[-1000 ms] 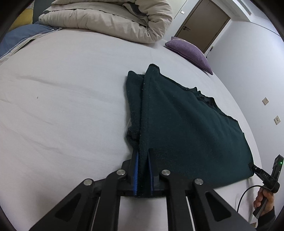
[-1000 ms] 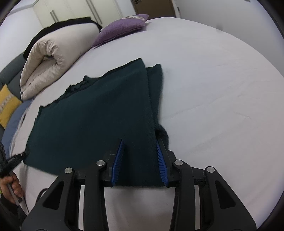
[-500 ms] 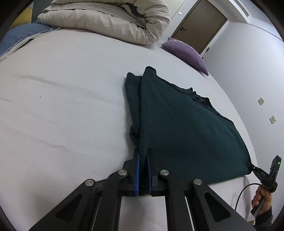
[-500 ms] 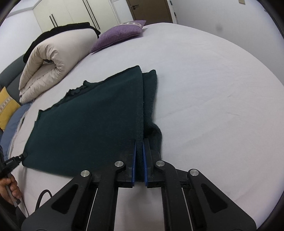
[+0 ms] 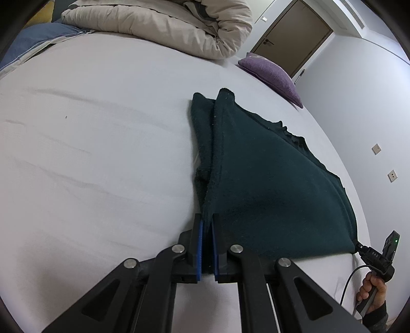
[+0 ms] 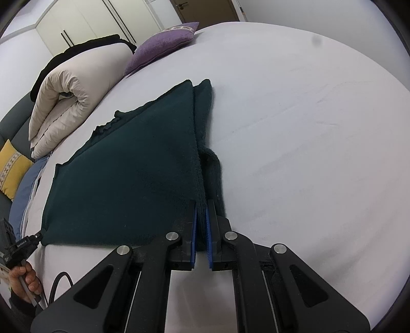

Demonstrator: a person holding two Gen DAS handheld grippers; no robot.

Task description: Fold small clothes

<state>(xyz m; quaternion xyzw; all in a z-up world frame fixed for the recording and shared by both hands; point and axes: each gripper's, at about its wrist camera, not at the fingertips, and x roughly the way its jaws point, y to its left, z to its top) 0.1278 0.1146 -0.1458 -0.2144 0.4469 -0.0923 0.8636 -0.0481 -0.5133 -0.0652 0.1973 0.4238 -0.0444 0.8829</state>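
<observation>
The left gripper [image 5: 207, 225] is clamped on one near corner of the garment [image 5: 269, 184], its blue pads pinching the dark green fleece between them. The right gripper [image 6: 201, 205] is clenched on the other near corner of the same garment [image 6: 133, 179] — each gripper also shows at the far edge of the other's view, held in a hand [image 5: 372, 292] with a cable trailing from it. Between the two grips the near hem is drawn taut and lifted a little off the sheet [image 5: 102, 153]. Beyond the grippers the garment lies spread on the bed, with a narrow folded strip along each side edge and a ragged far edge. Farther back sit a purple pillow [image 6: 164, 43] and a rolled beige duvet [image 6: 74, 84] — past them a brown door [image 5: 292, 38] and white wardrobe doors [image 6: 84, 23].
</observation>
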